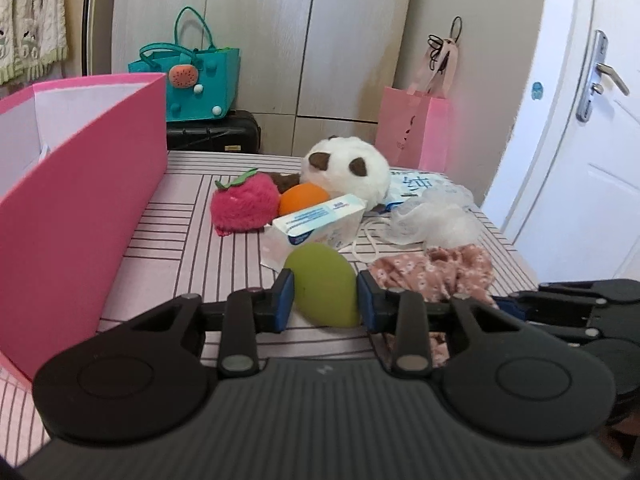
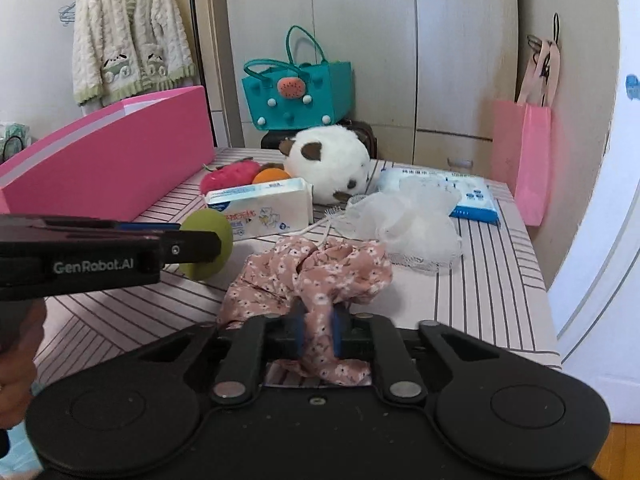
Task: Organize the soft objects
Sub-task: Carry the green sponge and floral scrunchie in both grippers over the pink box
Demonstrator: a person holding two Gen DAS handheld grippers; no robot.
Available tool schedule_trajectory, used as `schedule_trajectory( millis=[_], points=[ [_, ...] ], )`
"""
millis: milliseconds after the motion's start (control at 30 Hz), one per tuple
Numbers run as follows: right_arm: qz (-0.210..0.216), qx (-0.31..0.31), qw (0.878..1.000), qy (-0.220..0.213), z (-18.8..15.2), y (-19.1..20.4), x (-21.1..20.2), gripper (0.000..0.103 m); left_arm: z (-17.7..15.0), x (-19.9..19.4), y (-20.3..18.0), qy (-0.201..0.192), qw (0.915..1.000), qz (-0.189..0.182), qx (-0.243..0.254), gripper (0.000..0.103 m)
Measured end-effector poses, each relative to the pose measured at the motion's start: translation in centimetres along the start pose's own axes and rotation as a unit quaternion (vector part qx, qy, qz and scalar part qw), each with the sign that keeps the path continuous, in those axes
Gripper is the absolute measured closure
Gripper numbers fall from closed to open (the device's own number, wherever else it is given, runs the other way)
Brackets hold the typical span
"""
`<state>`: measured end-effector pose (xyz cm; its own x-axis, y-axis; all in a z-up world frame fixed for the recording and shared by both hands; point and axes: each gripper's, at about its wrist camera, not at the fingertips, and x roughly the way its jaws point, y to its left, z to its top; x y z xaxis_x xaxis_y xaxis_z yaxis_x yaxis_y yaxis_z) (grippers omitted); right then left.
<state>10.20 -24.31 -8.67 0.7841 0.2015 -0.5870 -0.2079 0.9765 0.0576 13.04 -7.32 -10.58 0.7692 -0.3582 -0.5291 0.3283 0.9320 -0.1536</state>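
Both grippers are loaded: left gripper [image 1: 324,300] clamps green sponge [image 1: 325,286], right gripper [image 2: 318,334] pinches floral cloth [image 2: 312,276]. Pink box [image 1: 76,184] lies to the left, nearer left gripper.

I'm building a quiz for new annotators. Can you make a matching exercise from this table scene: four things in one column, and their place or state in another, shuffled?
Things:
1. green sponge
2. floral cloth
3. orange ball
4. pink box

Place or state:
A. pinched in the right tool
B. standing open at the table's left side
C. gripped in the left tool
D. lying between the strawberry plush and the panda plush

Pairs: 1-C, 2-A, 3-D, 4-B
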Motion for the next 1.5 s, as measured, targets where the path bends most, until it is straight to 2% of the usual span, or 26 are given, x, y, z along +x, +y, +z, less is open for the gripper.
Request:
schedule_trajectory(
  millis=[100, 267, 433, 700, 867, 967, 1100, 1233, 1500],
  points=[
    [0.003, 0.003, 1.000, -0.006, 0.3, 0.6, -1.0, 0.093, 0.3, -0.8, -0.1, 0.013, 0.9999, -0.010, -0.004, 0.070],
    [0.006, -0.008, 1.000, 0.008, 1.0, 1.6, -2.5, 0.093, 0.3, -2.1, -0.2, 0.037, 0.9989, -0.029, 0.005, 0.070],
    [0.006, -0.016, 1.000, 0.011, 1.5, 2.3, -4.4, 0.089, 0.2, -3.4, 1.0, 0.073, 0.9956, -0.057, -0.013, 0.070],
    [0.014, -0.052, 0.999, 0.007, 1.7, 4.1, -6.9, 0.089, -0.5, -6.2, 3.5, 0.109, 0.9918, -0.066, -0.003, 0.070],
    [0.040, -0.066, 0.997, 0.004, 2.0, 6.1, -8.1, 0.089, -0.6, -8.7, 4.8, 0.109, 0.9918, -0.067, 0.012, 0.070],
    [0.067, -0.083, 0.994, 0.005, 2.4, 7.5, -8.9, 0.089, -0.7, -10.0, 5.5, 0.120, 0.9902, -0.068, 0.027, 0.070],
    [0.108, -0.077, 0.991, 0.010, 3.5, 8.9, -9.7, 0.089, -0.2, -11.8, 6.6, 0.128, 0.9886, -0.072, 0.035, 0.070],
    [0.143, -0.070, 0.987, 0.007, 4.8, 10.3, -10.3, 0.089, 0.8, -13.8, 7.5, 0.107, 0.9913, -0.061, 0.048, 0.070],
    [0.179, -0.079, 0.981, -0.008, 7.8, 12.7, -11.2, 0.089, 3.1, -16.4, 9.7, 0.096, 0.9922, -0.072, 0.035, 0.070]
  ],
)
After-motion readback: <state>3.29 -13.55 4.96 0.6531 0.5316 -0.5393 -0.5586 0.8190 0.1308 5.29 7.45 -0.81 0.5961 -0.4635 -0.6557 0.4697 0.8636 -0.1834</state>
